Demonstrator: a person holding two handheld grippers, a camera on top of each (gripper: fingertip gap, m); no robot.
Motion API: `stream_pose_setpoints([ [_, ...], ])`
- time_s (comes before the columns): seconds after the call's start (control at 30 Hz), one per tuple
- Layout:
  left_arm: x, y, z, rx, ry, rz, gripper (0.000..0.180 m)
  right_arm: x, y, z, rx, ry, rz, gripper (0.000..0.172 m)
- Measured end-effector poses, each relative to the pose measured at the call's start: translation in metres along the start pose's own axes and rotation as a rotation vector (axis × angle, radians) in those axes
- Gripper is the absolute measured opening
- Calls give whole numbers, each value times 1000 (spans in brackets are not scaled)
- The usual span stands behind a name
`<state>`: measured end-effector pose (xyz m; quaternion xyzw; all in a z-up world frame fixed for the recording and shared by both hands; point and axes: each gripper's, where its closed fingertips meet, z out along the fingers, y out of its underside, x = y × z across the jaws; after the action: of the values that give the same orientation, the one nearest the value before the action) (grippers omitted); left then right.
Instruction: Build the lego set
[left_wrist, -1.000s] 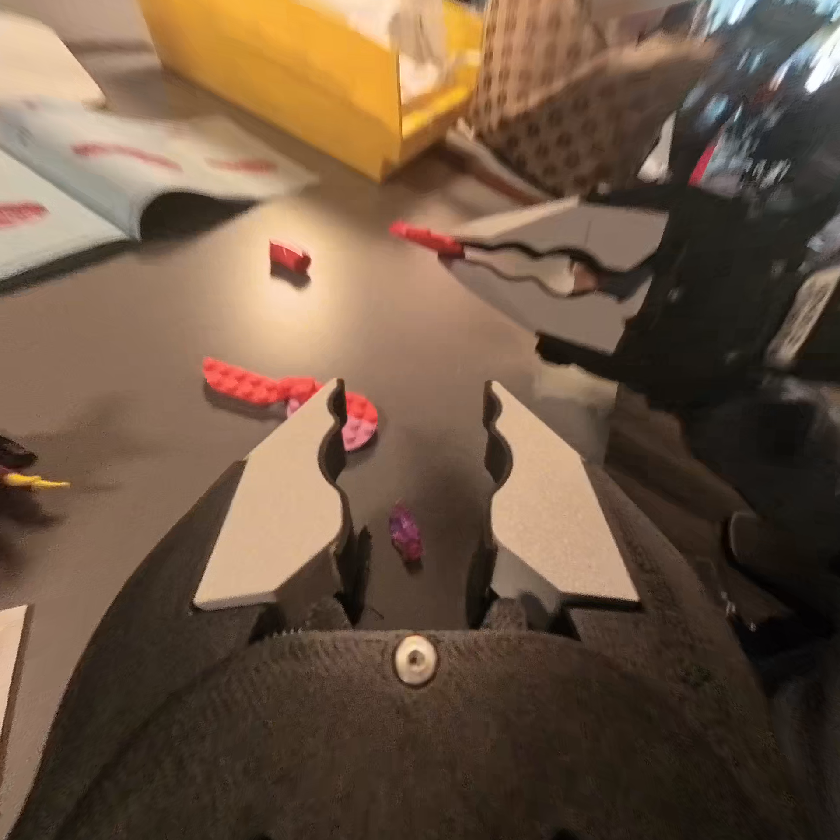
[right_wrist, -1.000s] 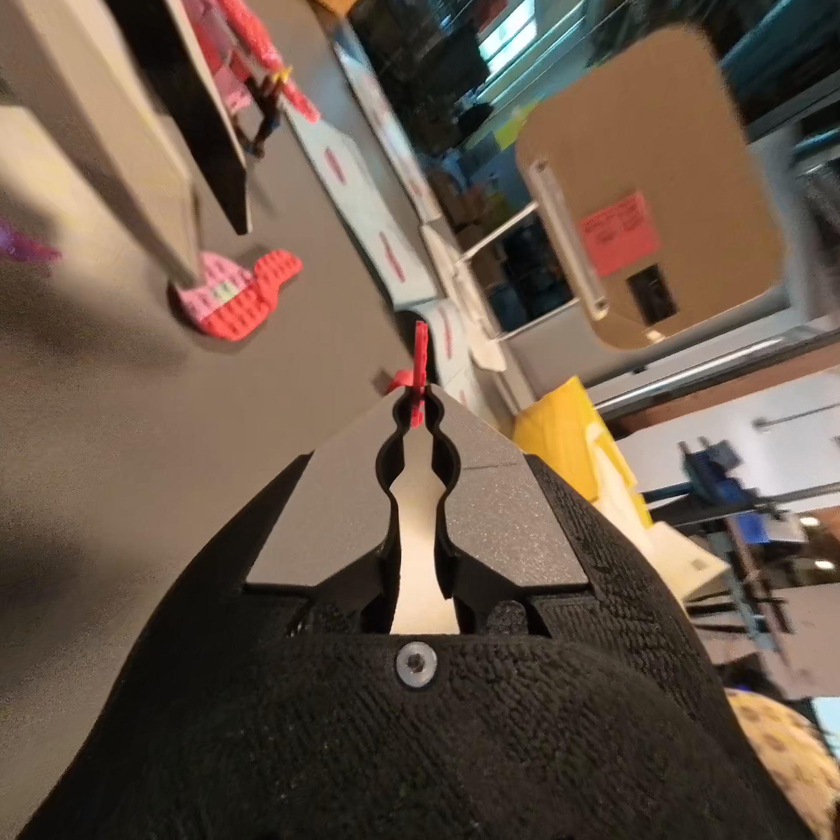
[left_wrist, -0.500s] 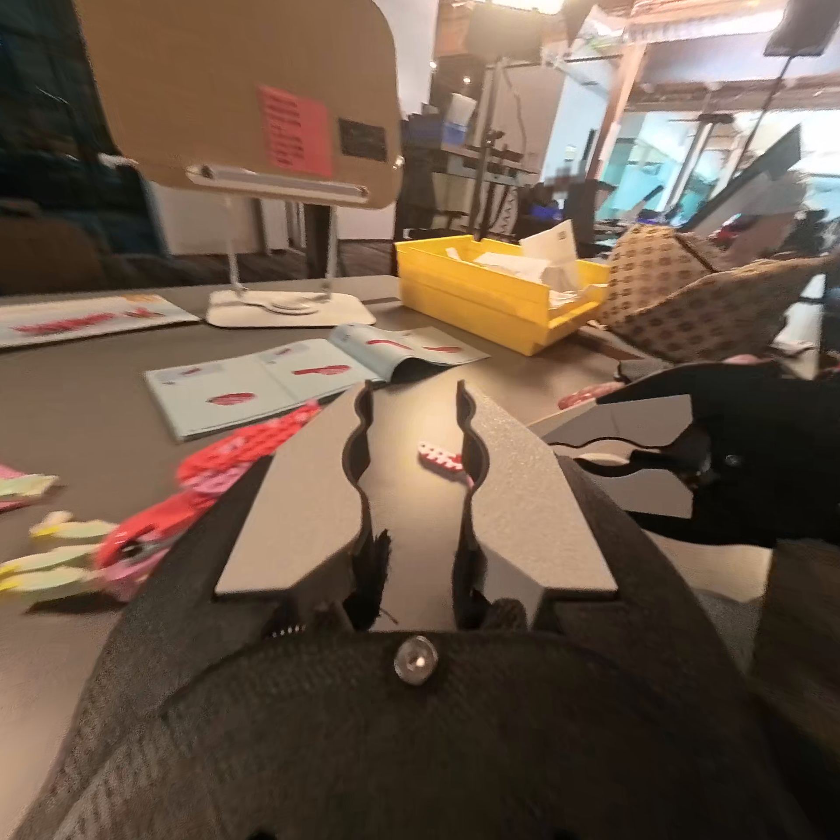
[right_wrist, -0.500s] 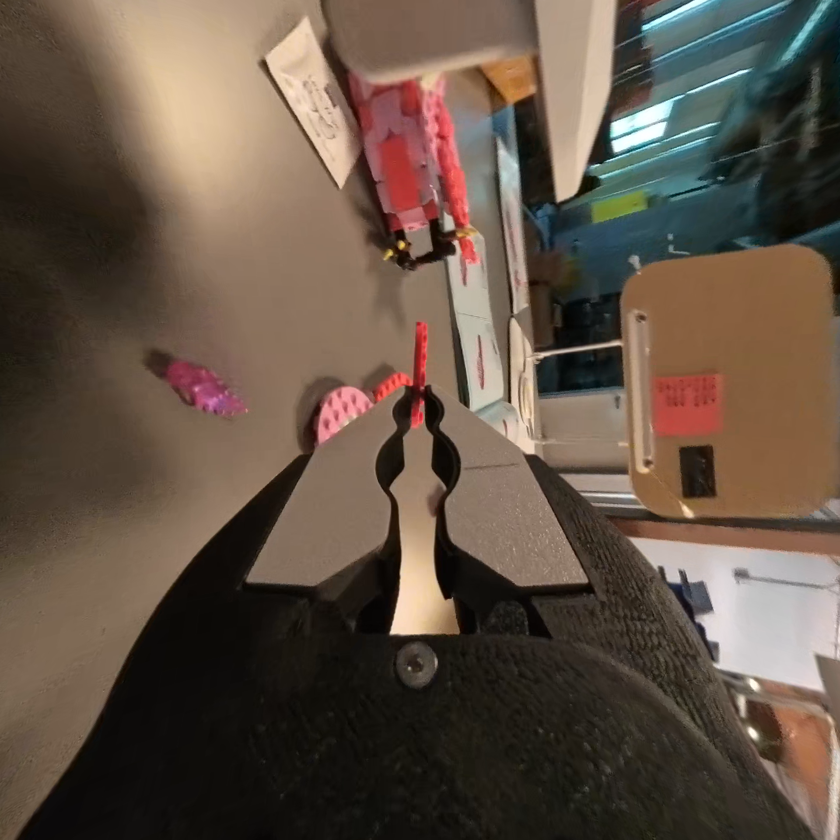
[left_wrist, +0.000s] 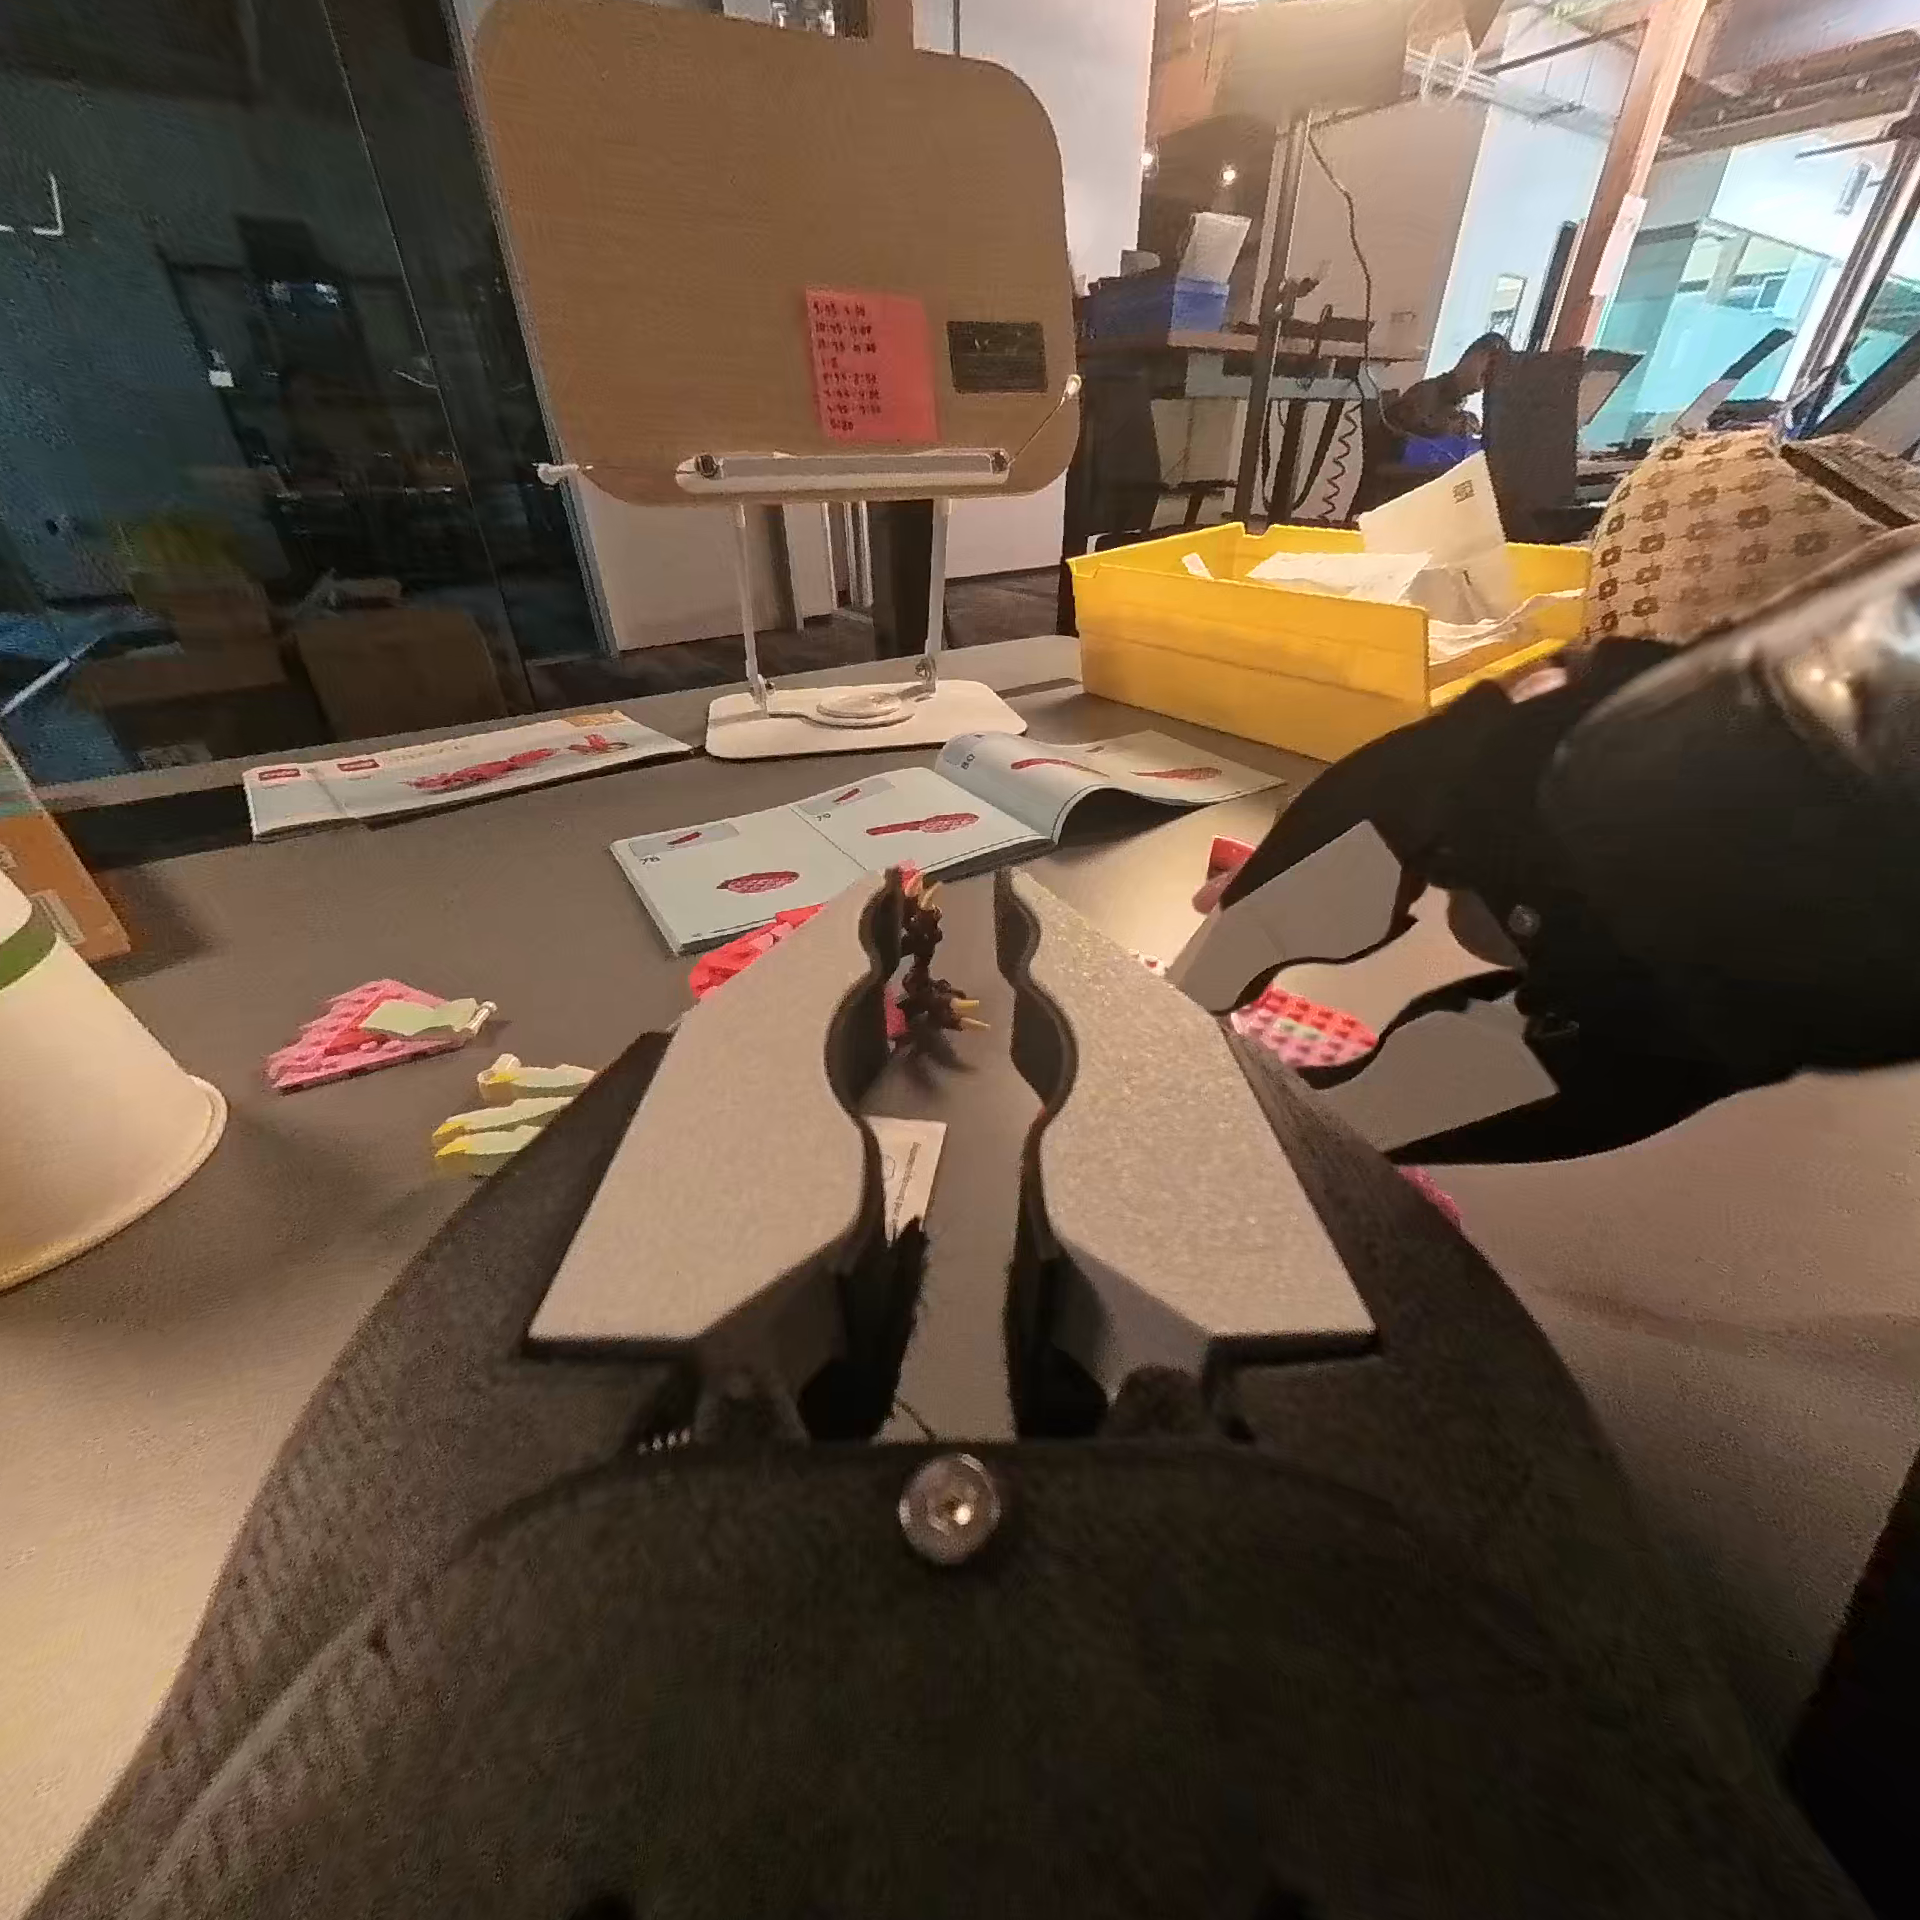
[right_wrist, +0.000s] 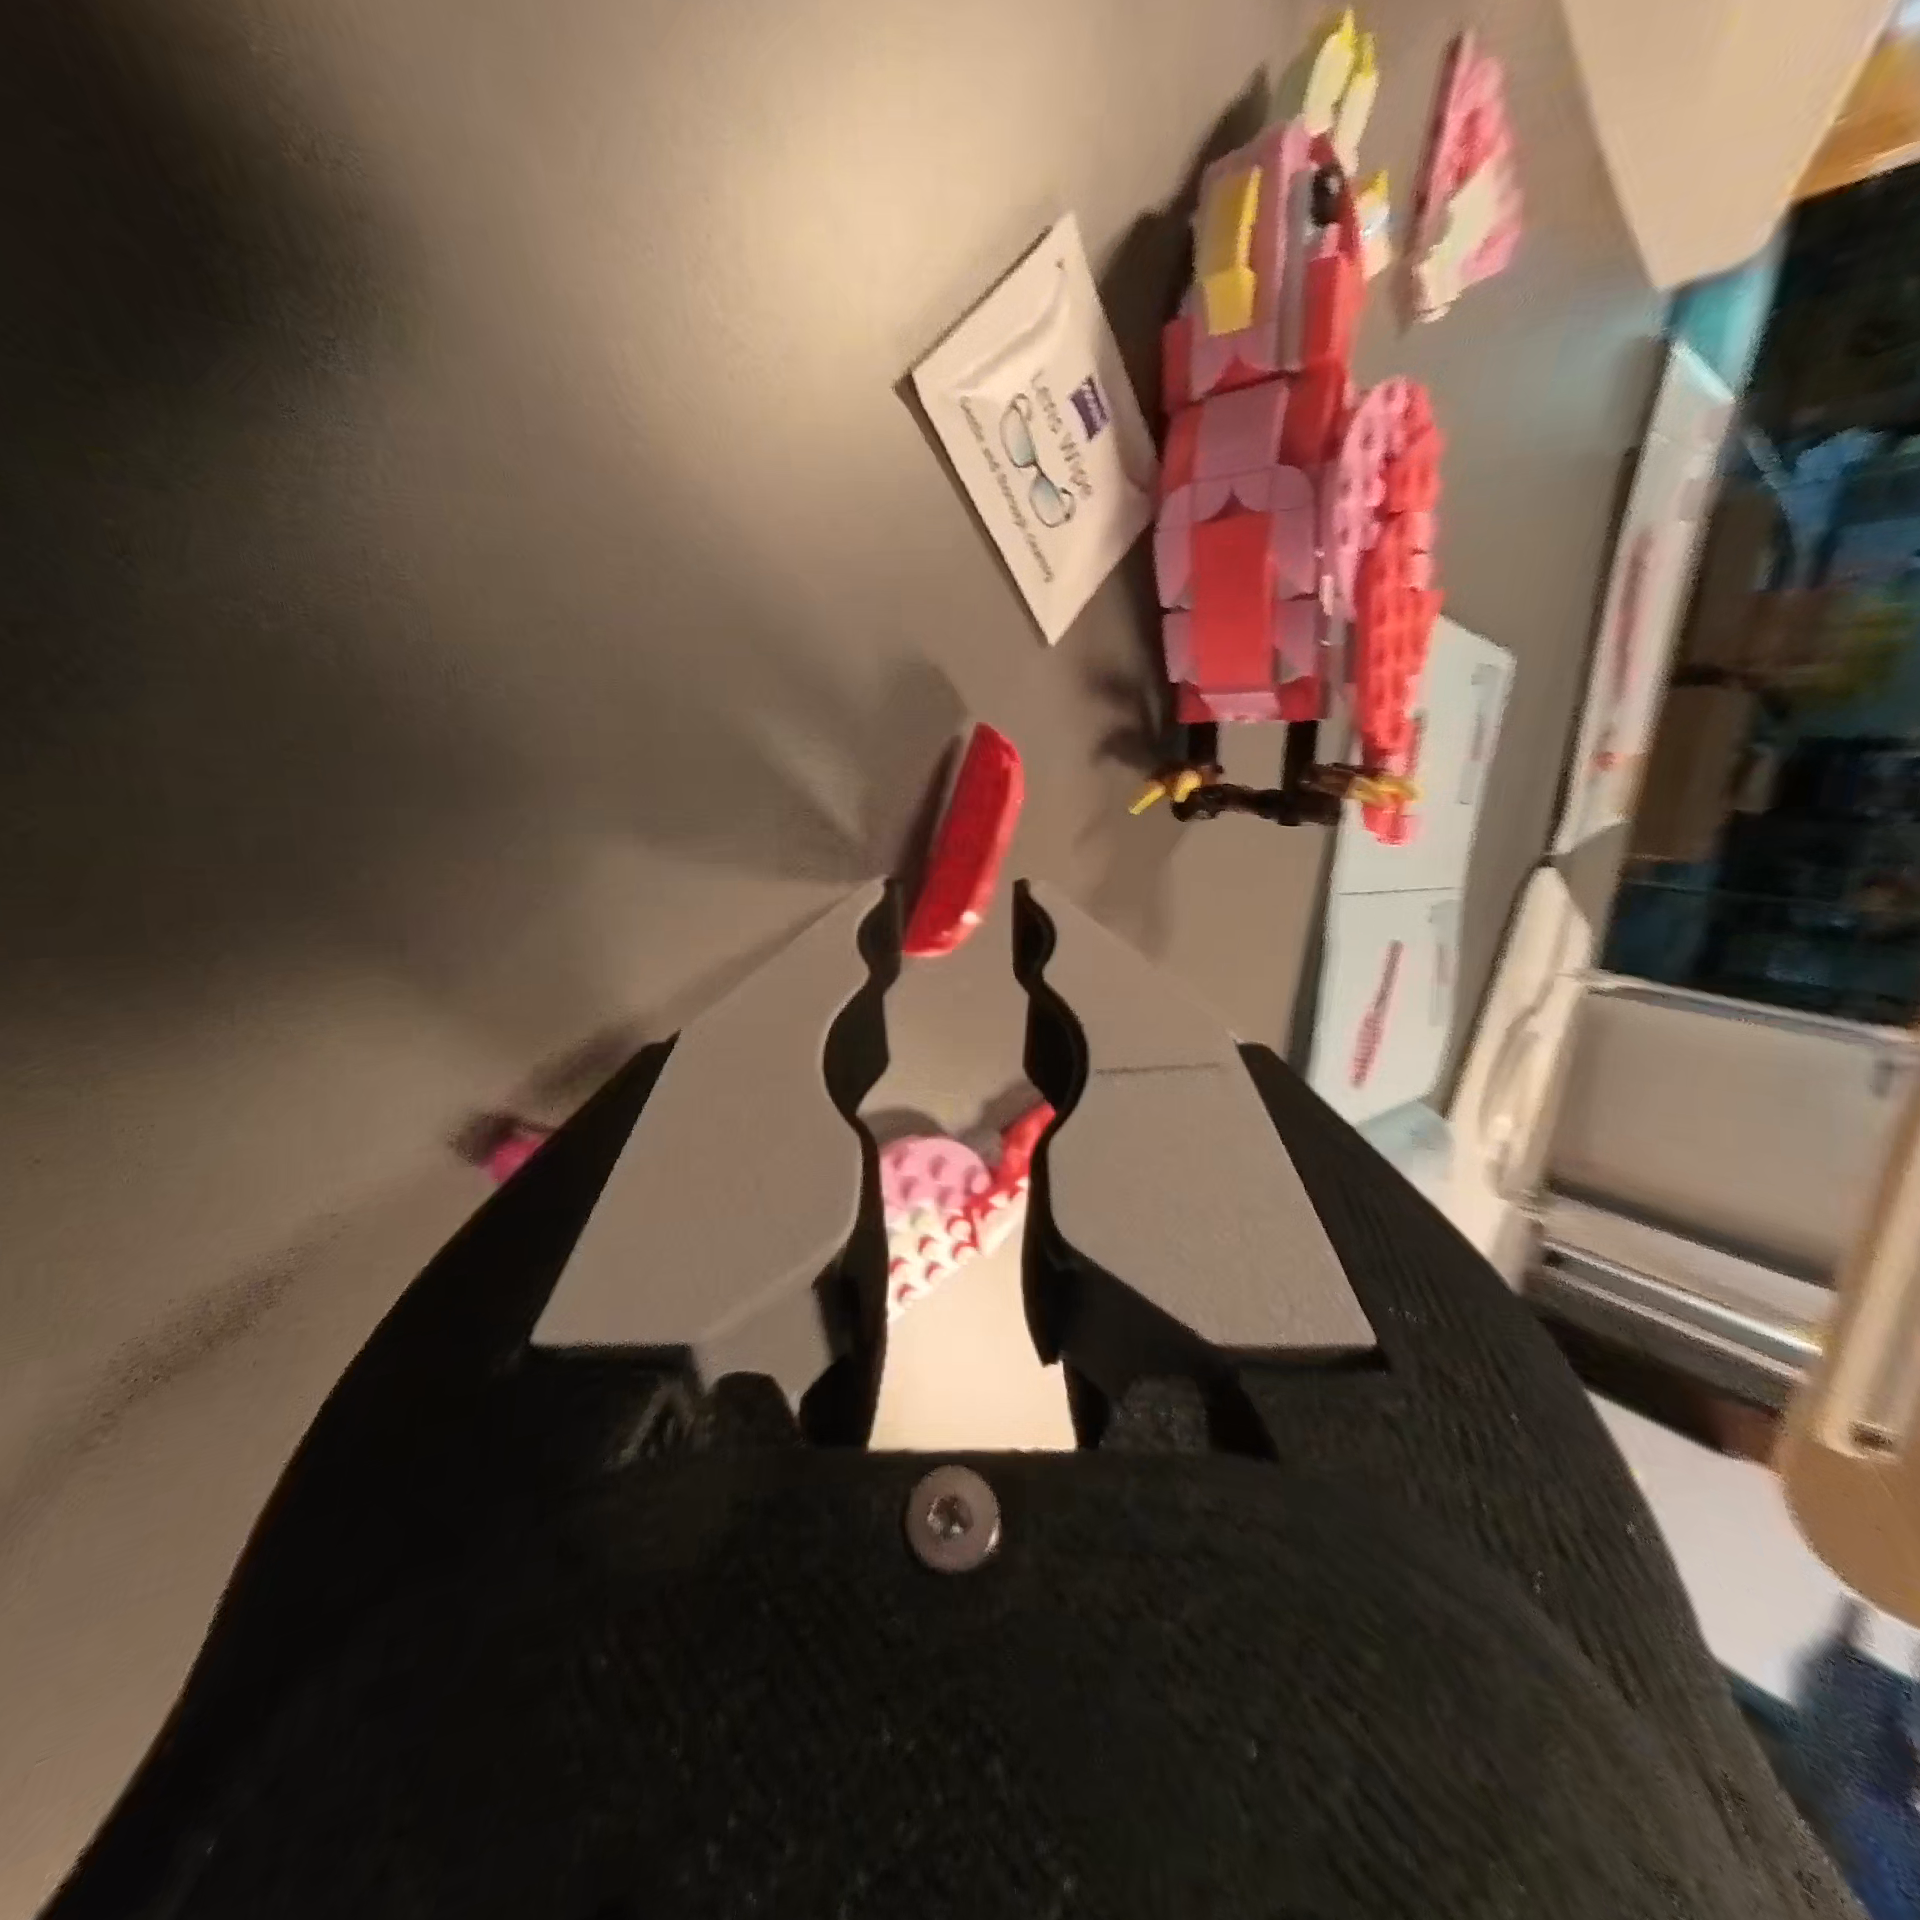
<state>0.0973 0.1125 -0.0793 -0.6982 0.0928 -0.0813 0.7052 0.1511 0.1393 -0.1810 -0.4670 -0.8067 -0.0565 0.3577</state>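
Red-and-pink brick bird (right_wrist: 1288, 499), yellow bin (left_wrist: 1299, 634)

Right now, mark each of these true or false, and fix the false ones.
1. The right gripper is clamped shut on the red plate. False: its jaws stand apart, and a gap shows between the plate and one finger.
2. A white packet lies beside the brick-built bird. True.
3. The yellow bin holds only red bricks. False: papers show in it.
4. The instruction booklet nearest the left gripper lies open. True.
5. The note on the wooden board stand is blue. False: it is red.
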Motion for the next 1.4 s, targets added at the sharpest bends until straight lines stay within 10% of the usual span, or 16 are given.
stream_pose_setpoints([
  [0.37,29,26,3,-137,156,74,23,10,61,-45,358,-192,943,59],
  [0.73,20,15,8,-127,118,85,24,8,13,-9,259,-347,853,39],
  [1.07,-1,-2,-23,-68,16,53,22,4,6,14,113,-173,459,13],
  [1.27,-26,-28,-38,166,-193,333,17,43,12,0,-151,433,-494,12],
  [1.4,-29,-23,-38,223,-227,370,16,30,-1,3,-251,498,-1058,13],
])
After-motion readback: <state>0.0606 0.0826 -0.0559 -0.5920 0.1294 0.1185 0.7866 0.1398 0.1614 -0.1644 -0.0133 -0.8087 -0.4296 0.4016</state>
